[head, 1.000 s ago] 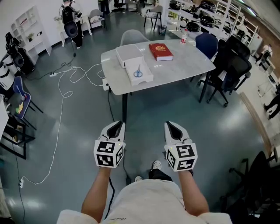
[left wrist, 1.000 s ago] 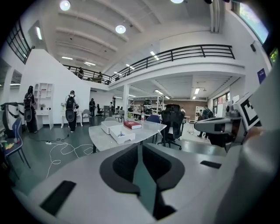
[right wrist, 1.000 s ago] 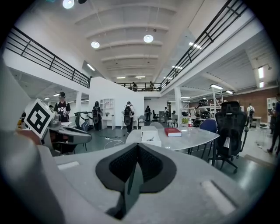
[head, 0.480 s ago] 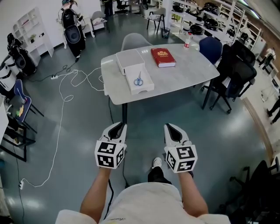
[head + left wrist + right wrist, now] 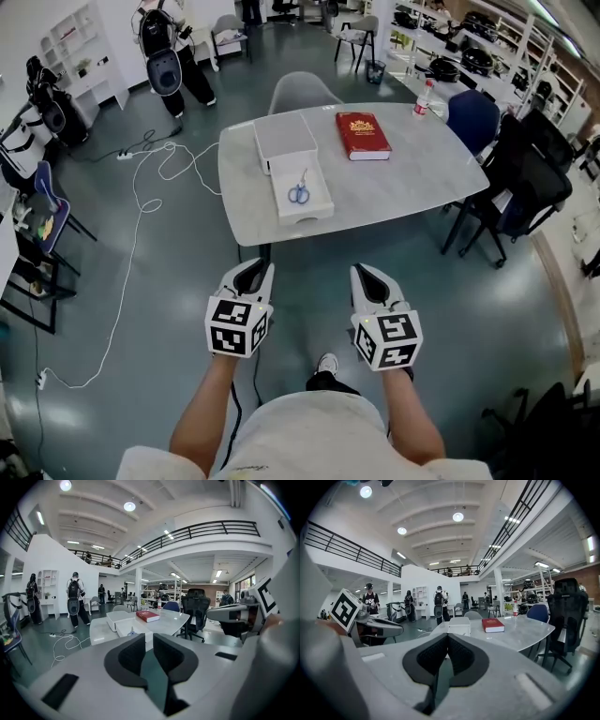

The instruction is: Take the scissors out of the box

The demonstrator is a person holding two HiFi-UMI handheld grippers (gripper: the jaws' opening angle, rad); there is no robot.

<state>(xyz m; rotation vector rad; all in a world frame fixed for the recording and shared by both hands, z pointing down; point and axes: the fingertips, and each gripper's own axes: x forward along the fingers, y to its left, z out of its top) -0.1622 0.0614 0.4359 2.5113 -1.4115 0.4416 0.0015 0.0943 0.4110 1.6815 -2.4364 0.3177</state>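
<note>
The left gripper [image 5: 251, 269] and the right gripper [image 5: 367, 272] are held side by side in the lower middle of the head view, apart from each other. Both are pointed toward the top of the frame and tipped slightly downward. They are carried by the left forearm [image 5: 208, 412] and the right forearm [image 5: 414, 420], which are bare and extended from the lower edge. In the left gripper view the jaws are seen opening, with a narrow gap and nothing between them. In the right gripper view the jaws are closed together, and nothing is held.
</note>
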